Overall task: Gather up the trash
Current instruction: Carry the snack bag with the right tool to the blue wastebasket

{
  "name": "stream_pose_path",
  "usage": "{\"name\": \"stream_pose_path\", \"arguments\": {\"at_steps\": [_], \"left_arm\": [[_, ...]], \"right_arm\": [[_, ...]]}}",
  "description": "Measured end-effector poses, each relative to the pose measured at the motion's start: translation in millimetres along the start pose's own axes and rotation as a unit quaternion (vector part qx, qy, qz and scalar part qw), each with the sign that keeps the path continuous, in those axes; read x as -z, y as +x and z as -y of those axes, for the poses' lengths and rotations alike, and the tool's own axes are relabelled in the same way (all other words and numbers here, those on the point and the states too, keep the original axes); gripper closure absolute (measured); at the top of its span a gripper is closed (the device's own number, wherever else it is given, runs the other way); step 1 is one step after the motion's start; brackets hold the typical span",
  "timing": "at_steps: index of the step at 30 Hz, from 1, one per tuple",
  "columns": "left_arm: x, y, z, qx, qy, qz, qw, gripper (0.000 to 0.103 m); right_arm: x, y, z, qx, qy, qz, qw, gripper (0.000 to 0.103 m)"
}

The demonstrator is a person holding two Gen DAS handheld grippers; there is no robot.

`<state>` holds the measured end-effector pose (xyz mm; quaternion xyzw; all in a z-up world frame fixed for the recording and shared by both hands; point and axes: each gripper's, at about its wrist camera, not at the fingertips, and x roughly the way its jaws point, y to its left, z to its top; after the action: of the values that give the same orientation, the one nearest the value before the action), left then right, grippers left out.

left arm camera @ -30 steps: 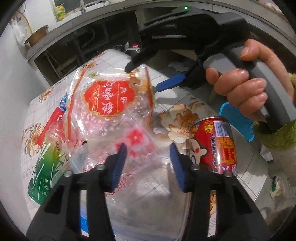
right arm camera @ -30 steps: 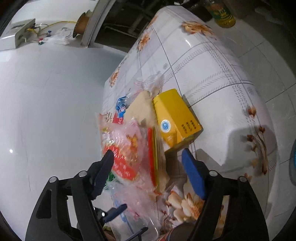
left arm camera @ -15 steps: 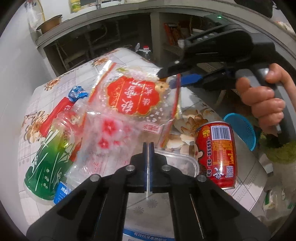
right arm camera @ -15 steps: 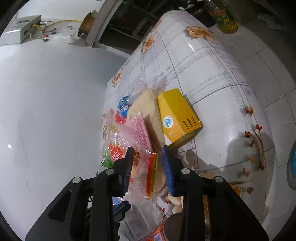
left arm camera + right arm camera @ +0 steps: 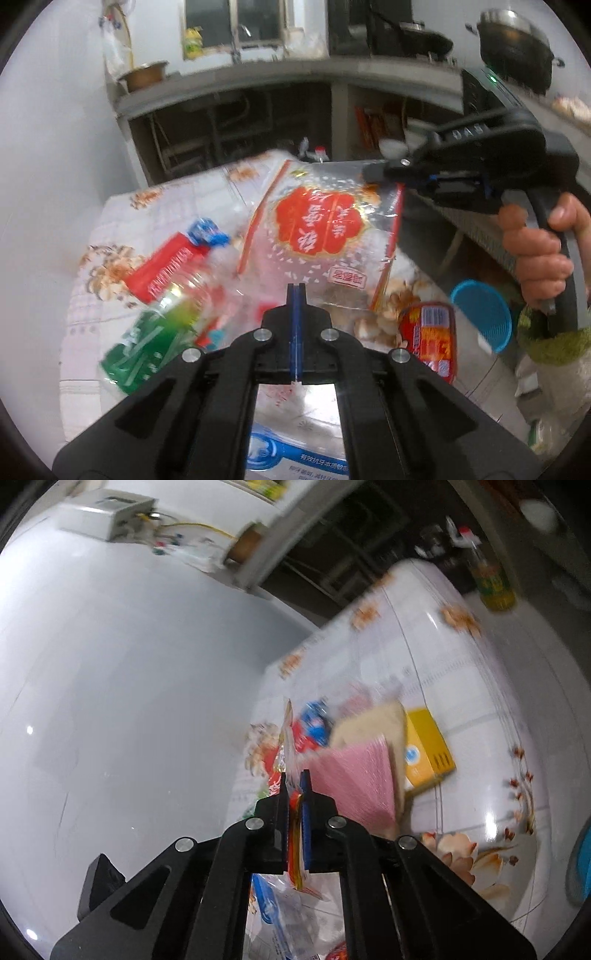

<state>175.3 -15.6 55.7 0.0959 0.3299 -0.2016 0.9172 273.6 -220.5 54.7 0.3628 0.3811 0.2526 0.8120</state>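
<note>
A clear plastic bag [image 5: 321, 229] with a red printed label hangs stretched above the floral table [image 5: 177, 199]. My left gripper [image 5: 295, 290] is shut on the bag's lower edge. In the left wrist view a hand holds my right gripper [image 5: 373, 172] at the bag's top right corner. In its own view the right gripper [image 5: 294, 779] has its jaws closing tight, pads pressing on the bag's red-orange edge [image 5: 290, 746]. Under the bag lie a green bottle [image 5: 147, 343] with a red label and a red can [image 5: 428, 339].
A yellow box [image 5: 428, 753], a pink pack [image 5: 354, 782] and a beige sheet [image 5: 376, 720] lie on the table behind the bag. A clear container with a blue label [image 5: 295, 461] sits below my left gripper. A blue basket [image 5: 484, 314] stands on the floor to the right.
Both grippers went from open to shut on the plastic bag. Both hands rose, and the bag lifted off the pile and now stretches between them.
</note>
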Motion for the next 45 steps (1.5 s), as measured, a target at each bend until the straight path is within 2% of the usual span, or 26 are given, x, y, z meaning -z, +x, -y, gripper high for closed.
{"name": "stream_pose_path", "arguments": {"at_steps": [4,6,9,13,16,17,19,20,21,23,26,29,33,37,38,39,40,42,45], "left_arm": [[-10,-22,-1,-0.002,-0.006,0.034,0.9994,0.103],[-16,-32,2,0.012,-0.009,0.048,0.9987,0.103],[-23,-42,15,0.036,-0.006,0.062,0.9974,0.103],[-31,-45,40,0.047,0.018,0.068,0.9964,0.103],[-29,-40,53,0.057,0.034,0.043,0.9969,0.103],[-25,-36,56,0.059,0.041,0.025,0.9971,0.100],[-16,-23,55,0.050,0.045,-0.009,0.9977,0.078],[-9,-14,53,0.041,0.041,-0.034,0.9977,0.059],[-4,-5,50,0.035,0.036,-0.053,0.9973,0.054],[5,15,40,0.028,0.017,-0.097,0.9948,0.054],[15,36,27,0.001,0.005,-0.137,0.9905,0.054],[22,55,24,-0.023,0.027,-0.173,0.9843,0.048],[30,78,29,-0.081,0.085,-0.201,0.9726,0.047],[38,98,32,-0.128,0.130,-0.223,0.9576,0.048],[40,102,32,-0.135,0.138,-0.225,0.9550,0.057],[40,103,31,-0.138,0.141,-0.227,0.9537,0.072],[40,104,30,-0.139,0.139,-0.229,0.9533,0.079],[39,101,25,-0.135,0.128,-0.223,0.9569,0.100],[34,85,21,-0.142,0.128,-0.189,0.9633,0.103]], "right_arm": [[2,-30,-16,-0.010,-0.021,0.030,0.999,0.098],[4,-47,-21,-0.011,-0.026,0.047,0.999,0.098],[12,-87,-25,0.000,-0.036,0.087,0.996,0.098],[27,-141,-17,0.028,-0.034,0.137,0.990,0.098],[45,-188,-1,0.058,-0.019,0.175,0.983,0.098],[51,-199,3,0.069,-0.017,0.185,0.980,0.098],[67,-221,13,0.094,-0.007,0.206,0.974,0.098],[75,-231,19,0.106,-0.001,0.213,0.971,0.098],[84,-239,24,0.120,0.003,0.218,0.969,0.098],[97,-247,32,0.135,0.010,0.224,0.965,0.098],[112,-254,49,0.141,0.032,0.228,0.963,0.098],[121,-254,71,0.136,0.062,0.229,0.962,0.098],[125,-248,87,0.130,0.082,0.222,0.963,0.098],[130,-243,98,0.126,0.093,0.218,0.963,0.098],[131,-243,100,0.125,0.095,0.218,0.963,0.098],[132,-243,103,0.126,0.097,0.218,0.963,0.098],[133,-243,105,0.127,0.099,0.218,0.963,0.098],[136,-244,108,0.127,0.102,0.217,0.962,0.098],[139,-247,116,0.130,0.110,0.219,0.961,0.098]]}}
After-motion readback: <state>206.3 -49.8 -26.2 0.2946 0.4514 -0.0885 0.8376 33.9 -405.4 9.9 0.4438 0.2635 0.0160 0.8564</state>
